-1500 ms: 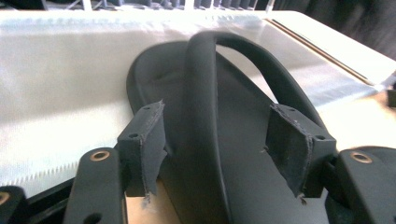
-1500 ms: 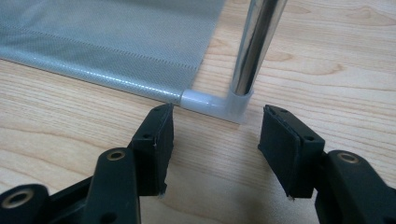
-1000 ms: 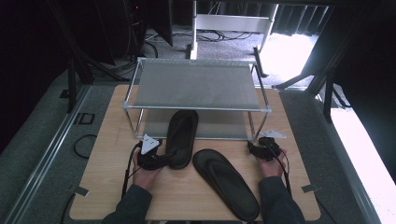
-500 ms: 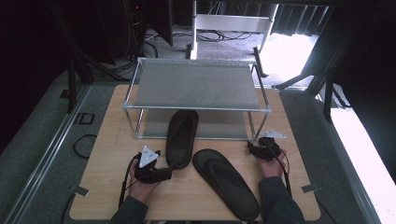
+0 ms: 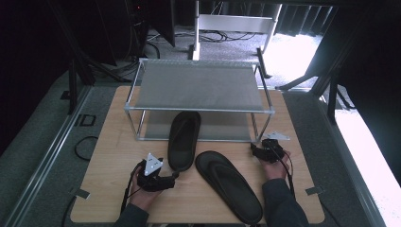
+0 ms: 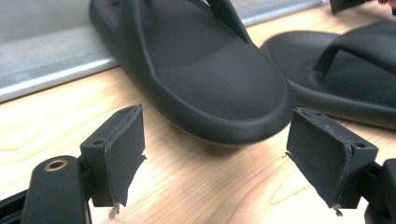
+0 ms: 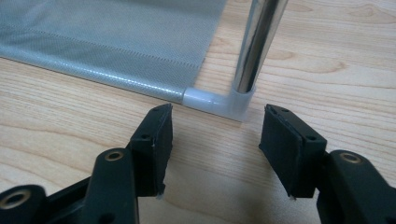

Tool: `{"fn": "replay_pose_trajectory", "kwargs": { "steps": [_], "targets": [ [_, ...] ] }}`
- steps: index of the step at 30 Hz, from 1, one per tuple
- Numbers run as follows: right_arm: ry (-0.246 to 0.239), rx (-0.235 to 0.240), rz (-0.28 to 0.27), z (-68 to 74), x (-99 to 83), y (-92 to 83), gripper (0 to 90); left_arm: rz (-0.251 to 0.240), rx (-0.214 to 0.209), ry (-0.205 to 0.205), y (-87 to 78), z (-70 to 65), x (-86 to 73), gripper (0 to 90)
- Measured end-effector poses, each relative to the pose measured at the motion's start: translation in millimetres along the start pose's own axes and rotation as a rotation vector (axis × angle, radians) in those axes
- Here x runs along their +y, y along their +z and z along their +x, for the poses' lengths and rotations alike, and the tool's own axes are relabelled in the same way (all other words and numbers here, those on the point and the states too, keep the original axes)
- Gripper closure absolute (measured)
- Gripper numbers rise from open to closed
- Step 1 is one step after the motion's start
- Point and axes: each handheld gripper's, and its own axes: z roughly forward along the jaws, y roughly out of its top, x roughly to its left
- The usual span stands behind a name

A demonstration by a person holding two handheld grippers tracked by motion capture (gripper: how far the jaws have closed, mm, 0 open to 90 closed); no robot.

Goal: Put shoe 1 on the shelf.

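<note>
Your job of getting the two black sandals onto the shoe rack (image 5: 198,85) looks about half begun. The first sandal (image 5: 183,139), at the centre of the high view, lies with its toe tucked under the rack's top shelf and on the lower shelf, while its heel sticks out onto the desk (image 5: 108,156). The second sandal (image 5: 229,185), lower right of centre, lies flat on the desk, entirely outside the rack and angled toward the bottom edge. Your left claw (image 6: 212,156) is released, its jaws spread wide on either side of the first sandal's heel without touching it, so it is lined up for a push or a grasp. Your right claw (image 7: 215,140) is also released and grasps nothing; it hovers low over the desk by the rack's front right leg (image 7: 254,51). What is left, I judge: seat the first sandal fully, then bring the second one in beside it.
</note>
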Motion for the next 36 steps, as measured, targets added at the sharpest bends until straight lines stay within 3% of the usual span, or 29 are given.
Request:
{"fn": "replay_pose_trajectory", "kwargs": {
  "steps": [4, 9, 14, 27, 36],
  "targets": [
    [0.026, 0.014, -0.010, -5.5, 0.9, 0.3, 50.5, 0.014, 0.006, 0.013, 3.4, -2.3, -0.3, 19.8],
    [0.016, -0.002, -0.023, -8.4, 6.2, -0.1, 53.2, 0.028, 0.003, 0.015, 7.3, -2.2, -0.1, 19.9],
    [-0.011, -0.028, -0.041, -8.1, 16.0, 2.0, 61.7, 0.037, 0.004, 0.013, 10.8, -2.2, 1.0, 19.9],
    [-0.011, -0.033, -0.061, -6.4, 20.4, 7.2, 78.3, 0.055, -0.046, -0.014, 22.2, -3.2, 4.8, 18.1],
    [-0.014, -0.037, -0.055, -5.4, 19.8, 7.3, 77.8, 0.088, -0.012, -0.001, 31.5, -12.9, 9.1, 8.2]
  ]
}}
